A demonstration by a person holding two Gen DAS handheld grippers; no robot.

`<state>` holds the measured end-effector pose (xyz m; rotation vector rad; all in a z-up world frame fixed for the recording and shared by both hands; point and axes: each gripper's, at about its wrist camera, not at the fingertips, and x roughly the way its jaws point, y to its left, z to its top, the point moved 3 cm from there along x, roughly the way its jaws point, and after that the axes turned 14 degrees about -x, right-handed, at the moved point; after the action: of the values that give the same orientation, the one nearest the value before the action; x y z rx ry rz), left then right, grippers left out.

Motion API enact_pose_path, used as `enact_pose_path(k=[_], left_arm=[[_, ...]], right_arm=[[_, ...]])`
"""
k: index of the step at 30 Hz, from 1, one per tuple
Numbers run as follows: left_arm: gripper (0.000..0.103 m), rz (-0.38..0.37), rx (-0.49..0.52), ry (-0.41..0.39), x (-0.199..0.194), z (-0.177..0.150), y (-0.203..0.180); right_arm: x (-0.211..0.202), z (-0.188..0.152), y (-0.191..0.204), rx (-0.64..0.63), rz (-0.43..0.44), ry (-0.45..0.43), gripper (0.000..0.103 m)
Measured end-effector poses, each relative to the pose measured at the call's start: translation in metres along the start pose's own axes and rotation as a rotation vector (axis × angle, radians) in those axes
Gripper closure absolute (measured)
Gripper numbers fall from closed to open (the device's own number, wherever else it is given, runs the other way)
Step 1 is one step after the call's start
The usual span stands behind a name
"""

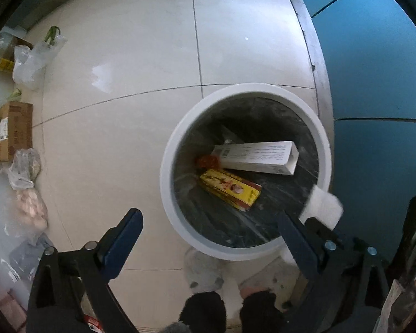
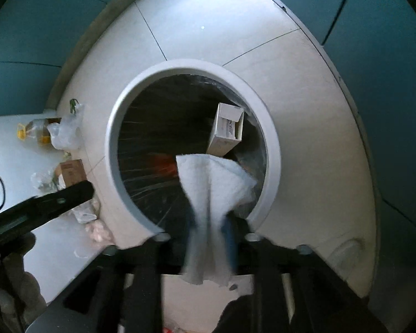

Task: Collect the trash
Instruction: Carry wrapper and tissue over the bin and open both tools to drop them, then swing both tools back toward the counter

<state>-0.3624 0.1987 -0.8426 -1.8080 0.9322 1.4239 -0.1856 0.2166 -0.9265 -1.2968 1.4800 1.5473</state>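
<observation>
Two grippers over the bin

Left wrist: left gripper (image 1: 210,230) gapes wide, nothing between its jaws, above the white bin (image 1: 177,216). Inside the bin lie a white box (image 1: 256,156) and a yellow box (image 1: 230,190).

Right wrist: right gripper (image 2: 209,222) is partly closed with a white tissue (image 2: 212,186) pinched between its jaws, hanging over the bin's (image 2: 271,149) near rim.

One bin (image 1: 180,222) (lined), two boxes (image 1: 258,156).
</observation>
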Motion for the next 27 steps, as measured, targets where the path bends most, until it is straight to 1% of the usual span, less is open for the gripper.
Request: enact_pose_path(k=[2, 3, 4, 5, 7, 10, 13, 16, 21, 23, 27], left_arm=[[0.003, 0.041, 0.008, -0.029, -0.006, -0.003, 0.006], [0.003, 0.056, 0.012, -0.046, -0.01, -0.004, 0.008], [0.003, 0.072, 0.018, -0.063, -0.012, -0.004, 0.01], [0.003, 0.093, 0.028, -0.085, -0.019, -0.007, 0.011], [0.003, 0.125, 0.038, -0.123, -0.032, -0.011, 0.015], [0.003, 0.158, 0.043, -0.194, -0.059, -0.021, 0.02], [0.003, 0.166, 0.035, -0.22, -0.082, -0.032, 0.024], [0.003, 0.154, 0.02, -0.226, -0.108, -0.044, 0.026], [0.003, 0.16, 0.012, -0.244, -0.155, -0.072, 0.027], [0.003, 0.153, 0.01, -0.249, -0.176, -0.084, 0.027], [0.003, 0.142, 0.018, -0.269, -0.221, -0.109, 0.024]], right_arm=[[0.003, 0.004, 0.001, -0.005, -0.009, -0.009, 0.036], [0.002, 0.006, 0.003, -0.012, -0.021, -0.012, 0.029], [-0.001, 0.006, 0.005, -0.023, -0.04, -0.014, 0.015], [-0.004, 0.008, 0.006, -0.03, -0.049, -0.019, 0.006], [-0.014, 0.008, 0.011, -0.06, -0.097, -0.026, 0.001], [-0.032, 0.005, 0.022, -0.11, -0.162, -0.029, 0.0], [-0.054, -0.002, 0.031, -0.144, -0.211, -0.032, 0.0], [-0.078, -0.011, 0.038, -0.156, -0.229, -0.034, 0.0], [-0.128, -0.033, 0.056, -0.183, -0.253, -0.044, 0.0], [-0.153, -0.042, 0.064, -0.185, -0.257, -0.049, 0.0], [-0.21, -0.058, 0.084, -0.214, -0.272, -0.092, 0.0]])
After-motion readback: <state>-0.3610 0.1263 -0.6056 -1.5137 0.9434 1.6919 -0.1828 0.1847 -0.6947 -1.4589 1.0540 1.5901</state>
